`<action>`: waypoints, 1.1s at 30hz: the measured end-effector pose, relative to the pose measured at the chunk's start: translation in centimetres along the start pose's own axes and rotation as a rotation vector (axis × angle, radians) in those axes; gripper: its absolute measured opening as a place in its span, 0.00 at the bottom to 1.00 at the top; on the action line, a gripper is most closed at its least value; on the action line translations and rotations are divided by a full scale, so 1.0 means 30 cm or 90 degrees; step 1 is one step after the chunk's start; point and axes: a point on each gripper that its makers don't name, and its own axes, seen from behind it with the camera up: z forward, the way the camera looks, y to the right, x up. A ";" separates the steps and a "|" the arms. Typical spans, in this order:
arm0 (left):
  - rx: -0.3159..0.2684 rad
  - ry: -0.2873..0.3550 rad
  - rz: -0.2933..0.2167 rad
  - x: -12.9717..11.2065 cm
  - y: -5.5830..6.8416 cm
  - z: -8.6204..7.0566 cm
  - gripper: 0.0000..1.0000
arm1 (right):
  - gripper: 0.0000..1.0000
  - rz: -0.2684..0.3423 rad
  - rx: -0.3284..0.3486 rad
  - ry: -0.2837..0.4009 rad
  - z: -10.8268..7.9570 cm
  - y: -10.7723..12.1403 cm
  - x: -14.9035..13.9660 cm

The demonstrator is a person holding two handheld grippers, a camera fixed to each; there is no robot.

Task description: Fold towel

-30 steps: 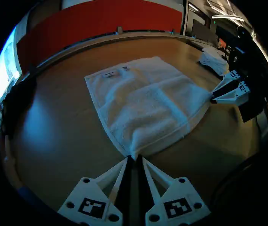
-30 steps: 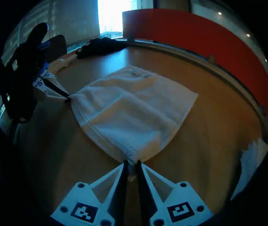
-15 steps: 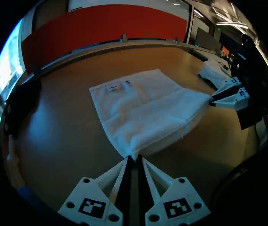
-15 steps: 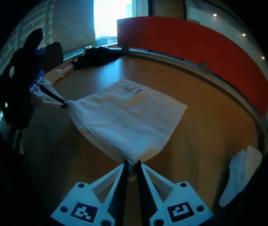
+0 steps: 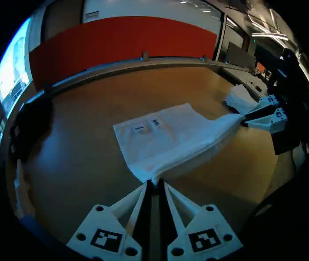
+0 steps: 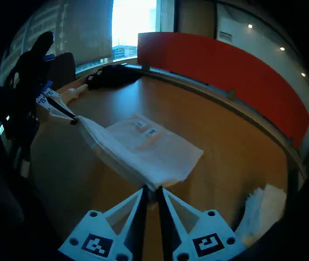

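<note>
A white towel (image 5: 171, 137) (image 6: 147, 148) lies on the brown table with its near edge lifted off the surface; small labels show near its far edge. My left gripper (image 5: 155, 182) is shut on one near corner of the towel. My right gripper (image 6: 152, 189) is shut on the other near corner. In the left gripper view the right gripper (image 5: 243, 122) shows at the right, pinching its corner. Over in the right gripper view the left gripper (image 6: 72, 120) shows at the left, held by a dark-sleeved person. The raised edge hangs taut between the two grippers.
The brown table (image 5: 93, 130) ends at a raised rim under a red wall panel (image 5: 124, 37). A pile of white cloth (image 5: 240, 98) (image 6: 260, 209) lies to the right. A dark bag (image 6: 113, 74) sits at the far corner by the window.
Both grippers have risen and carried the towel's near edge up off the table. The towel now looks narrower, with only its far part lying flat.
</note>
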 end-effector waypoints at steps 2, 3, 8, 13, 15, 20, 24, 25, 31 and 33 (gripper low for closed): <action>-0.001 0.000 -0.005 0.010 0.008 -0.020 0.11 | 0.17 -0.003 0.000 0.000 -0.018 -0.003 0.011; -0.002 0.001 -0.007 0.015 0.013 -0.031 0.11 | 0.17 -0.004 0.001 0.000 -0.028 -0.005 0.018; -0.007 0.000 -0.019 0.029 0.034 -0.074 0.11 | 0.17 -0.007 0.001 0.005 -0.070 -0.010 0.048; -0.012 -0.004 -0.026 0.034 0.053 -0.107 0.11 | 0.17 -0.012 0.002 0.005 -0.102 -0.017 0.061; -0.012 -0.005 -0.027 0.036 0.058 -0.118 0.11 | 0.17 -0.014 0.003 0.004 -0.112 -0.021 0.064; -0.012 -0.005 -0.021 0.039 0.064 -0.137 0.11 | 0.17 -0.017 0.006 0.002 -0.126 -0.027 0.068; -0.012 -0.006 -0.024 0.035 0.069 -0.136 0.11 | 0.17 -0.017 0.008 0.000 -0.126 -0.028 0.066; -0.013 -0.006 -0.024 0.034 0.071 -0.135 0.11 | 0.17 -0.017 0.008 -0.001 -0.125 -0.028 0.064; -0.015 -0.007 -0.024 0.030 0.074 -0.127 0.11 | 0.17 -0.019 0.009 -0.007 -0.119 -0.028 0.056; -0.014 -0.009 -0.025 0.028 0.072 -0.124 0.11 | 0.17 -0.018 0.010 -0.007 -0.116 -0.029 0.056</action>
